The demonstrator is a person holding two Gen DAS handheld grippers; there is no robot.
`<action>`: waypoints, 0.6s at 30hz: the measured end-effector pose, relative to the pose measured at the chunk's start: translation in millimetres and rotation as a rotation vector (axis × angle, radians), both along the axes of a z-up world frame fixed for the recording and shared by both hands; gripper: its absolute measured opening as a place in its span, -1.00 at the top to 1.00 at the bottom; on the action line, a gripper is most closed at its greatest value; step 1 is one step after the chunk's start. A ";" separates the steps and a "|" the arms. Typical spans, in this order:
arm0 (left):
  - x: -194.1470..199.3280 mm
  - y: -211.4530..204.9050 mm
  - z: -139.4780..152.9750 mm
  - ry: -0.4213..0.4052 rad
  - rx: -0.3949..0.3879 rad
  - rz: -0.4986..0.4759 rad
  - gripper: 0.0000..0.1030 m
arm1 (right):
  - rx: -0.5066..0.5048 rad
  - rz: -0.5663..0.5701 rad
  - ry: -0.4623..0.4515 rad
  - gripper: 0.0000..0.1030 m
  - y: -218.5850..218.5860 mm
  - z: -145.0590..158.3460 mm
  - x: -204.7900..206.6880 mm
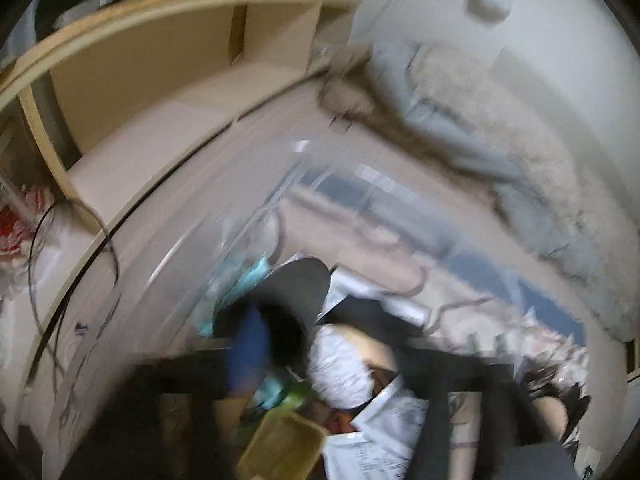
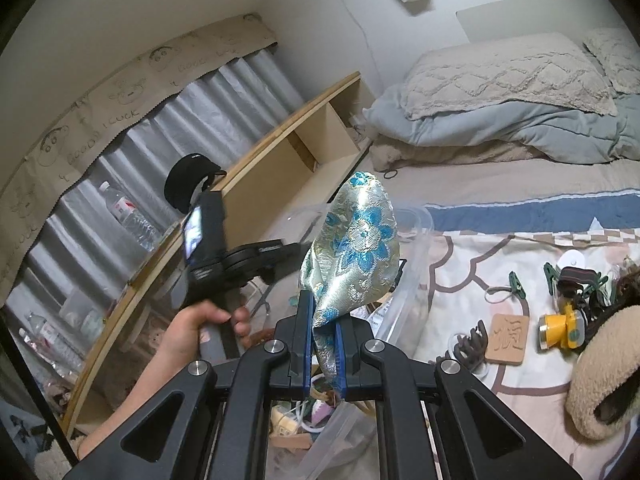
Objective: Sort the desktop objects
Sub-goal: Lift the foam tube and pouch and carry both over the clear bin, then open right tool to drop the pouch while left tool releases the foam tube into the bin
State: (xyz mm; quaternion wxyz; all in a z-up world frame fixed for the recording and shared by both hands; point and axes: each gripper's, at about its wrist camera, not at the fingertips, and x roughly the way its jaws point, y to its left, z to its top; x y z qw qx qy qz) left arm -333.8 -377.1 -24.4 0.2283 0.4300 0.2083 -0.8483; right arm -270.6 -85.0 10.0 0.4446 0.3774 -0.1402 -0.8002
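Observation:
My right gripper (image 2: pixel 321 320) is shut on a silvery brocade pouch with blue flowers (image 2: pixel 354 248), held up above a clear plastic bin (image 2: pixel 416 240) on the bed. The left gripper body (image 2: pixel 224 256) shows in the right wrist view, held in a hand at the left, near the bin. The left wrist view is heavily blurred: one blue finger (image 1: pixel 248 348) shows over the bin's contents, a grey disc (image 1: pixel 296 284), a white crumpled item (image 1: pixel 340 364), a yellow-green box (image 1: pixel 280 444) and papers (image 1: pixel 384 428). I cannot tell how its jaws stand.
On the patterned bedspread at right lie a wooden coaster (image 2: pixel 506 338), a yellow headlamp (image 2: pixel 560 330), green clips (image 2: pixel 518 282), a dark claw clip (image 2: pixel 468 344) and a fuzzy beige item (image 2: pixel 600 376). A wooden shelf (image 2: pixel 248 168), water bottles (image 2: pixel 128 216) and pillows (image 2: pixel 500 76) stand behind.

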 end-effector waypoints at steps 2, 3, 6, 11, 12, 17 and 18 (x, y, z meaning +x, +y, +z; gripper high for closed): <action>6.5 -3.0 -1.3 0.012 -0.014 0.001 -0.48 | 0.009 0.011 0.001 0.80 -4.3 -2.0 -0.4; 9.4 -4.0 -2.7 0.006 -0.005 -0.009 -0.48 | 0.015 0.016 0.005 0.80 -6.3 -2.6 0.3; 24.4 -2.4 -2.1 0.008 0.023 -0.057 -0.48 | 0.029 0.026 0.014 0.80 -12.8 -4.3 1.5; 53.7 7.5 11.0 0.050 0.022 -0.110 -0.48 | 0.042 0.064 0.002 0.80 -28.2 -8.7 7.5; 61.6 11.6 15.2 0.069 0.012 -0.126 -0.48 | 0.037 0.079 -0.007 0.80 -32.0 -9.2 9.9; 109.2 31.3 38.2 0.166 -0.049 -0.185 -0.48 | -0.003 0.156 -0.050 0.80 -46.2 -7.6 21.0; 117.4 33.1 40.6 0.183 -0.039 -0.193 -0.48 | -0.016 0.179 -0.062 0.80 -49.1 -7.2 23.6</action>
